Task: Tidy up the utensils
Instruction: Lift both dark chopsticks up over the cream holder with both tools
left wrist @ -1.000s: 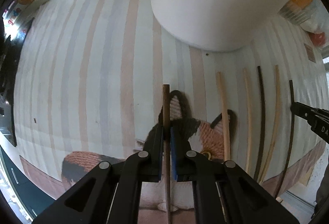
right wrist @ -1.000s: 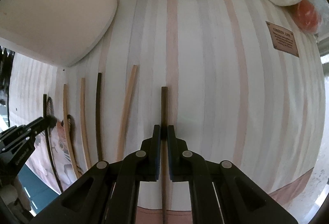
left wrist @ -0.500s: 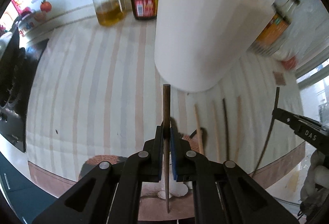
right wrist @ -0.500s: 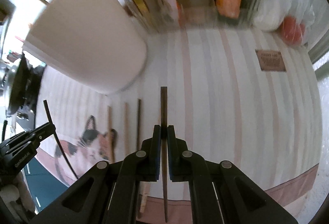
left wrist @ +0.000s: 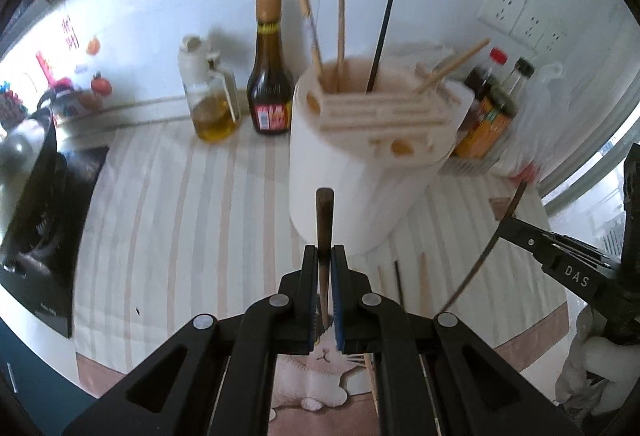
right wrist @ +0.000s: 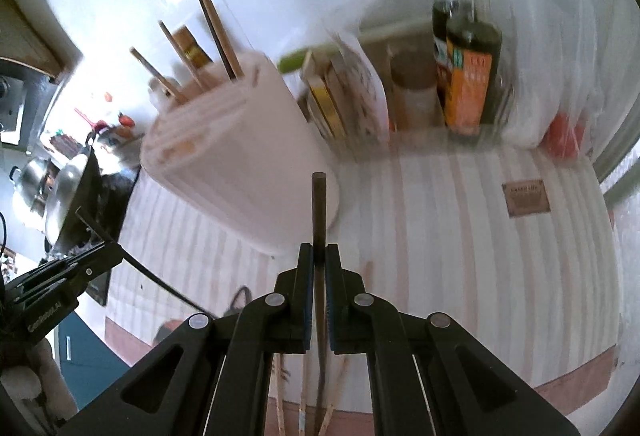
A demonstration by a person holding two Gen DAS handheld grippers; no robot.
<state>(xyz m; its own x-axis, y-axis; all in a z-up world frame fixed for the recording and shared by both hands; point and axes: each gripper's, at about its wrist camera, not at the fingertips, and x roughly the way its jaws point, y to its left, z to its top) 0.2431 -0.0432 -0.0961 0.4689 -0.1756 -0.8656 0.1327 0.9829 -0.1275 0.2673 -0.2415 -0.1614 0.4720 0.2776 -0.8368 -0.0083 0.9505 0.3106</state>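
My left gripper is shut on a dark brown chopstick and holds it raised in front of the white utensil holder. Several chopsticks stand in the holder's slotted top. My right gripper is shut on another dark chopstick, raised to the right of the holder. The right gripper also shows in the left wrist view, the left one in the right wrist view. A few chopsticks lie on the striped cloth below.
An oil jar and a sauce bottle stand behind the holder on the left. More bottles, boxes and a plastic bag stand at the back right. A black stove lies at the left.
Both grippers have lifted their chopsticks off the cloth and risen, tilting up so the holder's top and the back wall come into view.
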